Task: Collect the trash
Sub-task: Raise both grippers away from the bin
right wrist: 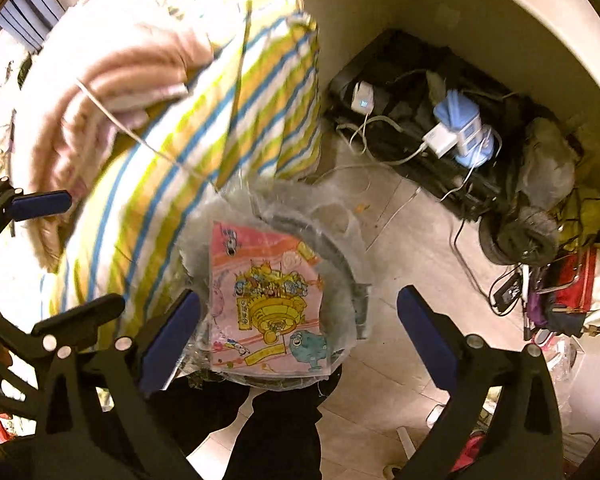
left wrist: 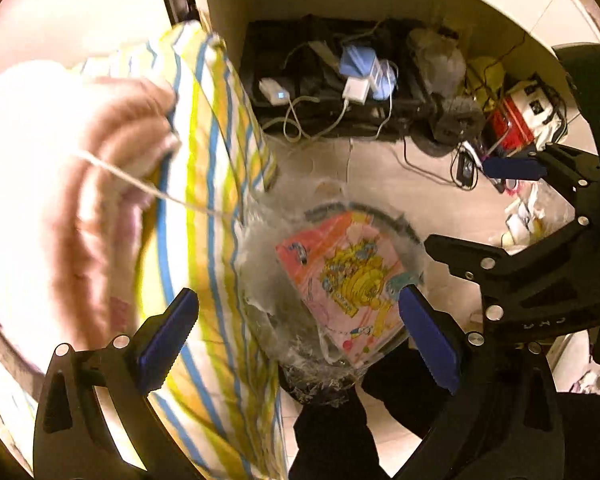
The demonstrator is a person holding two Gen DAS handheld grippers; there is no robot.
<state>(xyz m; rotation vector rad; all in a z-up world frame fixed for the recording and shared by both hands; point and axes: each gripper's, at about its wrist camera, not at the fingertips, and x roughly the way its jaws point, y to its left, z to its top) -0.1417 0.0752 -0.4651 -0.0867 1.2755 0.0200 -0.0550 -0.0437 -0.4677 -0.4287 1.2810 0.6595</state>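
Note:
A round bin (left wrist: pixel 396 222) lined with a clear plastic bag stands on the tiled floor below both grippers. A pink sheet with cartoon prints (left wrist: pixel 348 280) (right wrist: pixel 260 280) lies flat across its mouth. My left gripper (left wrist: pixel 298 300) hangs well above the bin, jaws wide open with nothing between the blue pads. My right gripper (right wrist: pixel 300 298) is also high over the bin (right wrist: pixel 342 250), open and holding nothing. Each gripper shows at the edge of the other's view.
Striped yellow-and-blue bedding (left wrist: pixel 220 200) and a pink blanket (left wrist: pixel 60 160) press against the bin's left side, with a thin white cord across them. Chargers and cables (left wrist: pixel 356 88) lie on a black bag by the wall. A red bag (right wrist: pixel 576 280) and clutter sit to the right. A person's dark trouser legs (right wrist: pixel 276 432) stand below.

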